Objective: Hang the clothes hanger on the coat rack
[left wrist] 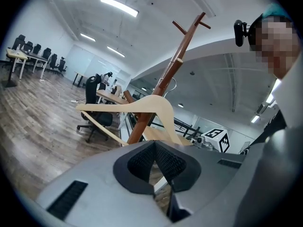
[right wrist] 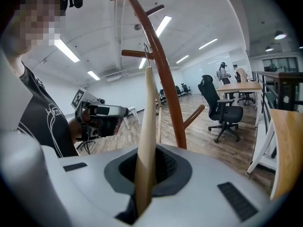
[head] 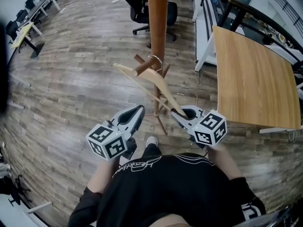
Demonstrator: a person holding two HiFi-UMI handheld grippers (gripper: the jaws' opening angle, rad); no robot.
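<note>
A pale wooden clothes hanger (head: 150,79) slants from the coat rack down to my right gripper (head: 180,113), which is shut on the end of its right arm. In the right gripper view that arm (right wrist: 147,126) rises straight out from between the pads. The hanger's metal hook (head: 157,60) sits at a short peg (head: 143,67) of the brown coat rack (head: 157,18) and looks looped over it. My left gripper (head: 138,110) is just left of the hanger, shut with nothing in it. In the left gripper view the hanger (left wrist: 151,105) and the rack (left wrist: 166,77) stand ahead of it.
A wooden table (head: 255,79) stands close on the right, with a white frame beside the rack. A black office chair (head: 156,11) is behind the rack, whose feet (head: 161,119) spread on the wood floor. Desks and chairs (head: 28,18) line the far left.
</note>
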